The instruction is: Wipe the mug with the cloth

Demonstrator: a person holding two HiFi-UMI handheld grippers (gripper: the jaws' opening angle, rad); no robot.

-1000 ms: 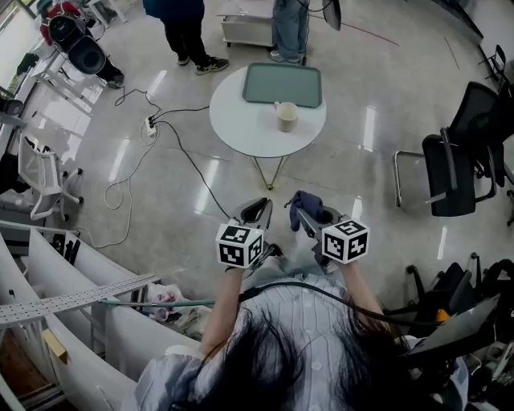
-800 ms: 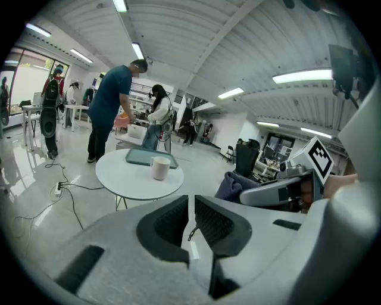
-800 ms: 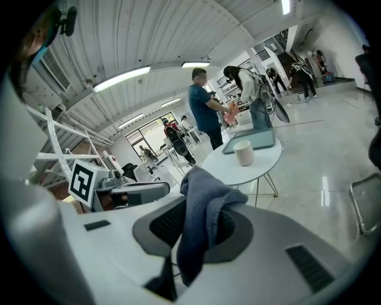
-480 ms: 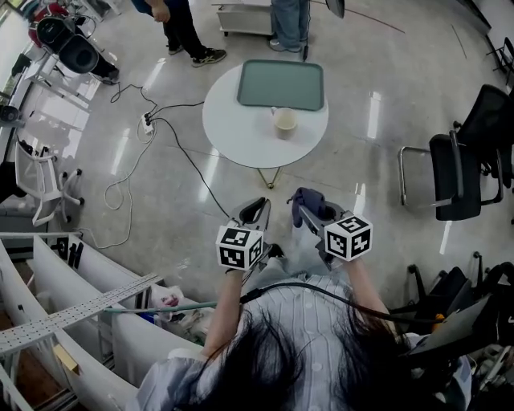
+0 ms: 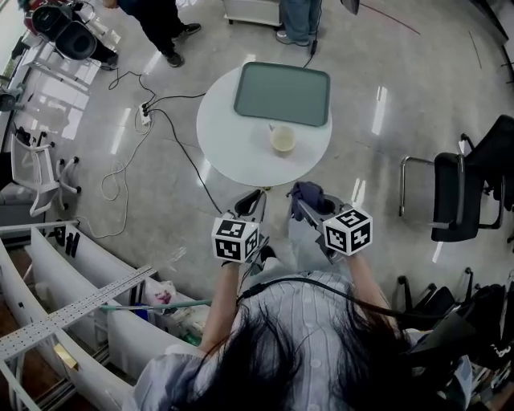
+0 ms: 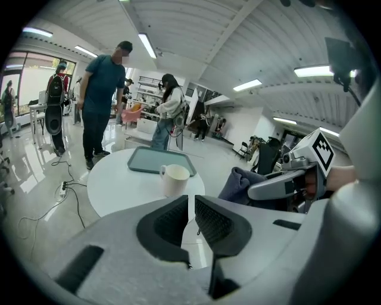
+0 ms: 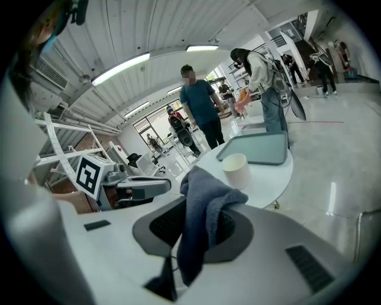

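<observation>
A cream mug [image 5: 283, 140] [image 6: 175, 179] [image 7: 236, 170] stands upright on the round white table [image 5: 229, 128], just in front of a grey-green tray [image 5: 282, 94]. My right gripper [image 5: 303, 205] is shut on a dark blue cloth [image 5: 306, 195] [image 7: 202, 214], which drapes out between its jaws. My left gripper [image 5: 251, 204] [image 6: 191, 215] is shut with nothing in it, its jaws almost touching. Both grippers hang side by side over the floor, short of the table's near edge and well apart from the mug.
Two people [image 5: 152, 22] stand beyond the table at the far side. A cable and power strip [image 5: 144, 119] lie on the floor left of the table. A black chair [image 5: 474, 181] is at the right. White shelving [image 5: 72, 305] runs along the near left.
The table, mug and tray have drawn nearer to both grippers and shifted lower in the head view. The grippers keep their pose; the cloth stays held.
</observation>
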